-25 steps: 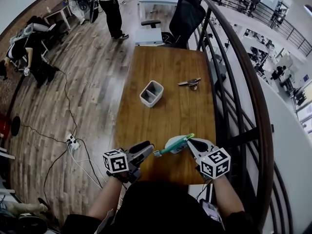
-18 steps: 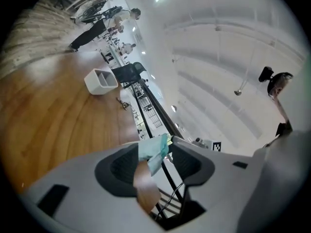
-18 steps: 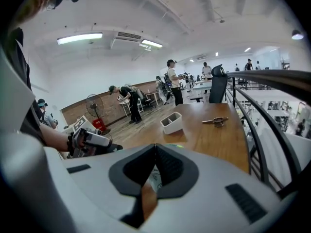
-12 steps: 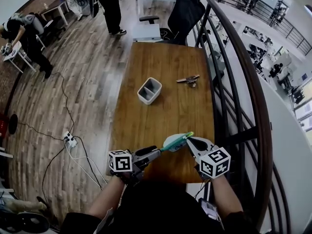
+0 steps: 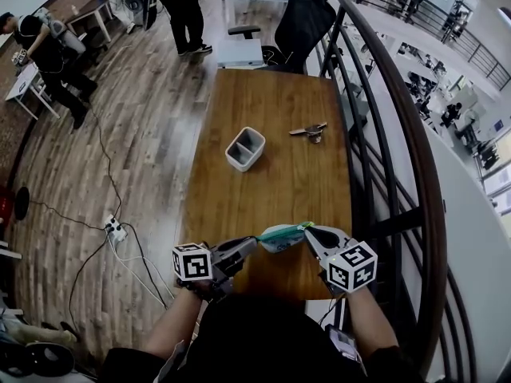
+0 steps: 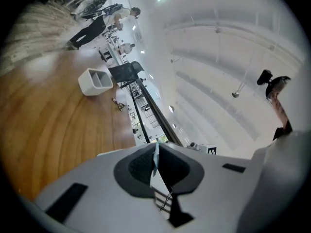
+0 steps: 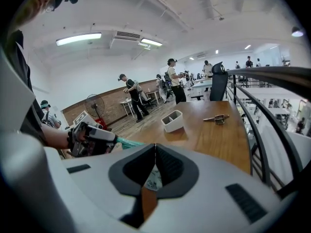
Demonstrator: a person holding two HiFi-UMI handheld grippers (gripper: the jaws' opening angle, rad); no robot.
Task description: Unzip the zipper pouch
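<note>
The zipper pouch [image 5: 281, 235], pale with a teal zipper edge, hangs above the near edge of the wooden table [image 5: 271, 190], stretched between both grippers. My left gripper [image 5: 254, 244] has just been closing, and its jaws now pinch the pouch's left zipper end. In the left gripper view a thin teal strip [image 6: 155, 154] and a small wire ring [image 6: 165, 200] sit between the pads. My right gripper [image 5: 307, 231] is shut on the pouch's right end. Patterned cloth [image 7: 154, 177] shows between its pads, with the teal edge [image 7: 127, 142] running to the left gripper [image 7: 92, 139].
A white two-compartment holder [image 5: 247, 150] stands mid-table, and a small metal item like keys [image 5: 311, 132] lies to its right. A dark railing [image 5: 399, 134] runs along the table's right side. An office chair [image 5: 303, 22] stands at the far end. People stand on the floor at left.
My left gripper moved right to the pouch's left end and its open jaws shut there. The pouch now lies lower and flatter between the grippers. The right gripper stayed put.
</note>
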